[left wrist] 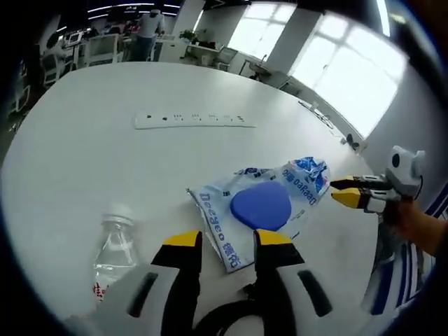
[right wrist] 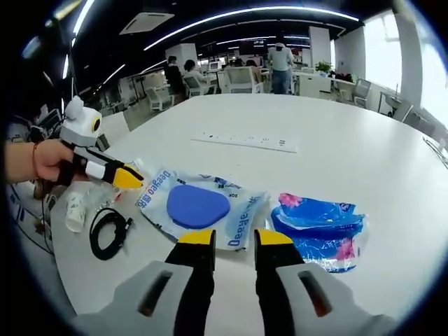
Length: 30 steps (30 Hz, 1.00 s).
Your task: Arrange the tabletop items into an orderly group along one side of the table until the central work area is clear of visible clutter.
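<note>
A white wet-wipe pack (left wrist: 260, 203) (right wrist: 196, 206) with a blue oval lid lies flat on the round white table (left wrist: 105, 140) (right wrist: 364, 154). A crumpled blue packet (left wrist: 308, 171) (right wrist: 318, 220) lies next to it. My left gripper (left wrist: 228, 241) (right wrist: 126, 178) is open just short of the pack's near corner, gripping nothing. My right gripper (right wrist: 235, 239) (left wrist: 343, 192) is open too, its tips at the pack's other edge, between the pack and the blue packet. A clear water bottle (left wrist: 115, 248) (right wrist: 75, 206) lies left of my left jaws.
A white power strip (left wrist: 194, 120) (right wrist: 245, 142) lies farther out on the table. A coiled black cable (right wrist: 108, 231) sits near the table edge by the bottle. A person's hand (right wrist: 45, 159) holds the left gripper. Chairs, desks and people stand in the office beyond.
</note>
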{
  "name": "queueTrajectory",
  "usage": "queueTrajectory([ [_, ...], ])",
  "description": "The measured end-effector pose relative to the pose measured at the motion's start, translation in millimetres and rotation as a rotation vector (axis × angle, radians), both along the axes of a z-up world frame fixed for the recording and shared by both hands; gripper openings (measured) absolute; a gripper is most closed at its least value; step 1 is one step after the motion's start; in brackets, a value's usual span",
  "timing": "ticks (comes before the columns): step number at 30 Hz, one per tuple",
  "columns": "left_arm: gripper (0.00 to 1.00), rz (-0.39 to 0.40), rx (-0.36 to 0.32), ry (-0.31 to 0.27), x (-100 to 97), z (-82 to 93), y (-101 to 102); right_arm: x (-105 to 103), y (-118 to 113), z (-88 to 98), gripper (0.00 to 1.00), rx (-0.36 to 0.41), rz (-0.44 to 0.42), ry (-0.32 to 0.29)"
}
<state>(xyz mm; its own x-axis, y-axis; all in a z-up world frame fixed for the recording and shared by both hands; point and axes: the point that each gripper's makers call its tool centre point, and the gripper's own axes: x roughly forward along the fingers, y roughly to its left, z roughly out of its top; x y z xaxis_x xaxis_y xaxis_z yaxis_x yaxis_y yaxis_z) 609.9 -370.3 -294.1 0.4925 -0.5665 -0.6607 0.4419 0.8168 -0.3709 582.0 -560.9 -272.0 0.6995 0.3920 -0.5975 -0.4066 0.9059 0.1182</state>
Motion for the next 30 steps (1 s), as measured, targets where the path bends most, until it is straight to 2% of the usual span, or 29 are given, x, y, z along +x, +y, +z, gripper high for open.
queueTrajectory([
  [6, 0.35, -0.002, -0.020, -0.010, -3.2, 12.8, -0.8, -2.0, 1.1, 8.6, 0.24, 0.003, -0.002, -0.009],
  [17, 0.43, 0.002, -0.010, -0.056, -10.8, 34.4, 7.0, -10.1, 10.2, 19.0, 0.30, 0.029, 0.003, -0.008],
  [30, 0.49, 0.029, -0.020, -0.105, -28.8, 63.7, 20.3, -28.7, 30.3, 30.5, 0.33, 0.051, 0.035, -0.003],
])
